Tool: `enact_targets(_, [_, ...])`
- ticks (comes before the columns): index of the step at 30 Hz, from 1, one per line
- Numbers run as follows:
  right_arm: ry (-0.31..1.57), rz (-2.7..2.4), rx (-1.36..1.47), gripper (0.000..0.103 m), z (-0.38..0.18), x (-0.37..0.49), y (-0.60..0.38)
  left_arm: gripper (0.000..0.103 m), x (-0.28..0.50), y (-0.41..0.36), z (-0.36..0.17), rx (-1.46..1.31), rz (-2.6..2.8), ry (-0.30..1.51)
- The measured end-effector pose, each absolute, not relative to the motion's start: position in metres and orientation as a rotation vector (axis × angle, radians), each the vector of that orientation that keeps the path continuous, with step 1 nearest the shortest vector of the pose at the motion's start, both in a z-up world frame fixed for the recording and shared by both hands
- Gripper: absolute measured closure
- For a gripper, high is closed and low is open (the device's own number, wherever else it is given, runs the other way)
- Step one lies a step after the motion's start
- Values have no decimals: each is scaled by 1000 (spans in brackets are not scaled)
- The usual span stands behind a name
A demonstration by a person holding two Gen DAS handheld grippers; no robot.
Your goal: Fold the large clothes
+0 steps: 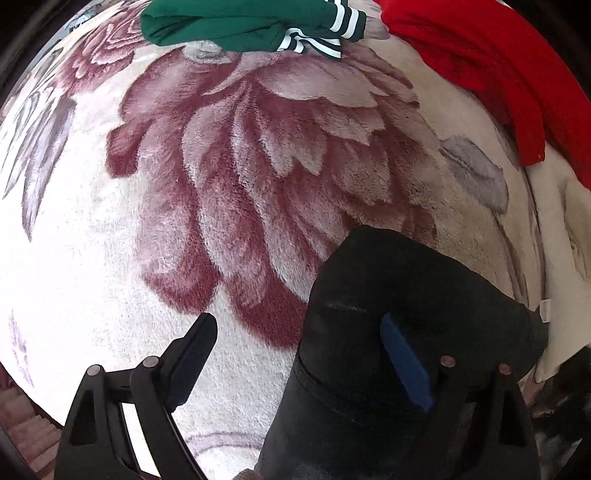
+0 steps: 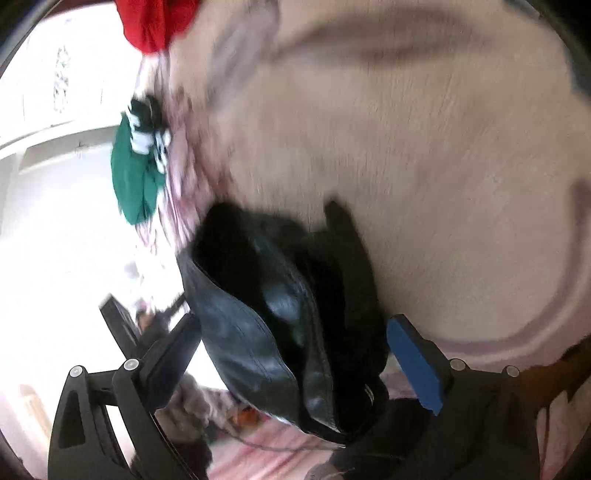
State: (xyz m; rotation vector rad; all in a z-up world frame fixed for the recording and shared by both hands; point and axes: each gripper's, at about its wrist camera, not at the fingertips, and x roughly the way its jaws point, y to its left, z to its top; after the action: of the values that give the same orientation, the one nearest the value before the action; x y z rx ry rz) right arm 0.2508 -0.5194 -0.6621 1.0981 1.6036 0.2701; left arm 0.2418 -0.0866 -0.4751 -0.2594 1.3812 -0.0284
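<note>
A black leather-look garment (image 1: 388,332) lies on the plush floral blanket (image 1: 92,277), under the wide-spread left gripper (image 1: 299,354); the right gripper (image 2: 291,354) gapes around its bunched edge, pads clear.

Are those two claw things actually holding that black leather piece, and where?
Neither holds it. The left gripper and right gripper have jaws spread wide around the black leather garment, pads not pressing.

You had 3 garments out: 1 black leather piece (image 1: 388,332), 1 green w/ white stripes (image 1: 240,26), 1 red (image 1: 480,62). All sat on 1 floral blanket (image 1: 258,166). You also had 2 grippers in view.
</note>
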Motion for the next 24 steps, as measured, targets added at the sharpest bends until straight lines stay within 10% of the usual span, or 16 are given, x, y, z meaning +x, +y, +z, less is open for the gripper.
enact_targets(3, [1724, 319, 1111, 3, -693, 242, -479, 13, 243, -88, -473, -239, -30, 1385])
enact_targets(5, [1673, 304, 1026, 60, -679, 241, -465, 13, 244, -88, -467, -198, -25, 1387])
enact_targets(8, [1558, 249, 1028, 80, -643, 235, -470, 13, 242, -85, -453, -208, -75, 1380])
enact_targets(24, [1627, 51, 971, 72, -684, 252, -541, 13, 264, -184, -484, -75, -175, 1417])
